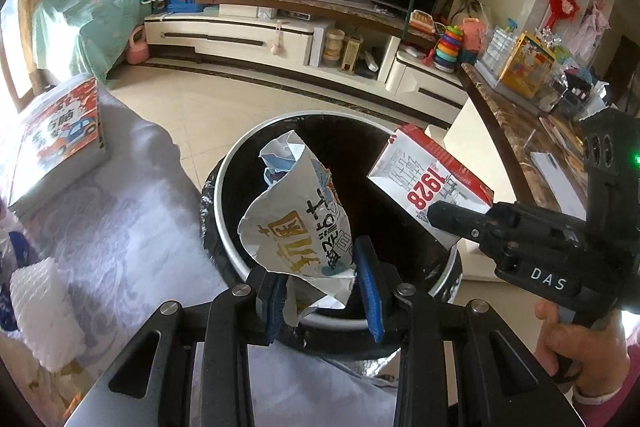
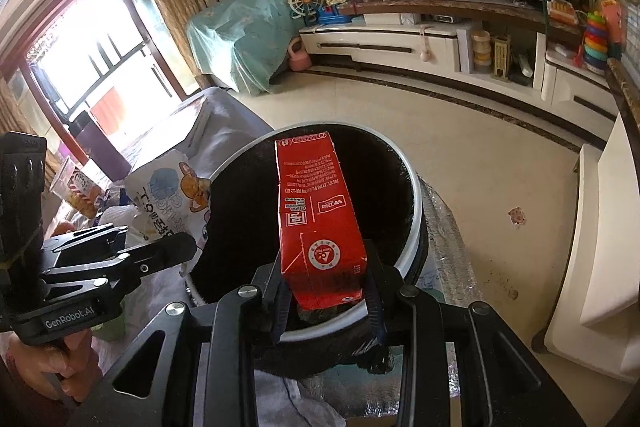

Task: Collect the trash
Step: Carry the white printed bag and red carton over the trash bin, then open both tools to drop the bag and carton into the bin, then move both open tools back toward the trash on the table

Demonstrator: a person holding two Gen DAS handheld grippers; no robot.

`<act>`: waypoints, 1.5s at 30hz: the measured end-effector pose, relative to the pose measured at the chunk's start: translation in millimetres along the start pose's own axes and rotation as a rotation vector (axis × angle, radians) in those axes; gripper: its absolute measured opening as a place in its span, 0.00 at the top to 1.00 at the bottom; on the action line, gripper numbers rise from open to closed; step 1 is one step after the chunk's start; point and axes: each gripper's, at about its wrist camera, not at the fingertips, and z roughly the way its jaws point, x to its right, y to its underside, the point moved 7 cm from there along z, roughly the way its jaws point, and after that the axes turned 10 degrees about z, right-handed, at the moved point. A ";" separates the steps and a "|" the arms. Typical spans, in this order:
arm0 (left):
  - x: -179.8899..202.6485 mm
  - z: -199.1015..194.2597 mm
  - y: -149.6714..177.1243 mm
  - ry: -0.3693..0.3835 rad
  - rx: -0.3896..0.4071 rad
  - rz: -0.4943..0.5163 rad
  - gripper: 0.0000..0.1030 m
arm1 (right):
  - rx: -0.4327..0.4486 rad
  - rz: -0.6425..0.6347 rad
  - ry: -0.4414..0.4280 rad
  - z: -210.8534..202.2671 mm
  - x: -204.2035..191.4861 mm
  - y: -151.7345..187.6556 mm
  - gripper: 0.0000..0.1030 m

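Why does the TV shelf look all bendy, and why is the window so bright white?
In both wrist views the fisheye lens bends the straight TV shelf into a curve and darkens the corners. In the right wrist view, daylight overexposes the window to plain white. The inside of the bin is too dark to see in either view. The red carton stays sharp.

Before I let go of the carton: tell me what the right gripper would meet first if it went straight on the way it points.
The right gripper, shut on the red carton, points down into the open trash bin. Its dark inside looks like the first thing in line; nothing else shows between, though depth is unclear.
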 end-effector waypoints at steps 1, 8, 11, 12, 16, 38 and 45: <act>-0.2 3.1 -0.6 -0.001 -0.004 0.003 0.69 | -0.001 0.000 0.000 1.0 0.2 -1.3 0.69; -5.7 18.6 -9.0 -0.002 -0.036 -0.019 0.60 | -0.014 -0.015 0.009 7.1 -0.8 -7.0 0.66; -4.4 20.7 -12.7 0.014 -0.042 -0.033 0.53 | -0.018 -0.011 0.011 8.4 -0.1 -8.0 0.66; -5.0 19.8 -12.9 0.009 -0.041 -0.037 0.47 | -0.017 -0.009 0.011 8.1 0.9 -8.9 0.66; -5.2 11.9 -12.1 0.000 -0.022 -0.041 0.44 | 0.004 -0.001 0.008 1.9 1.5 -11.2 0.60; -43.5 -120.8 126.3 -0.101 0.152 -0.231 0.36 | 0.084 -0.001 -0.096 -37.7 -67.5 57.2 0.15; -62.4 -156.5 180.8 -0.142 0.155 -0.328 0.36 | 0.046 -0.037 -0.141 -32.9 -100.0 87.4 0.15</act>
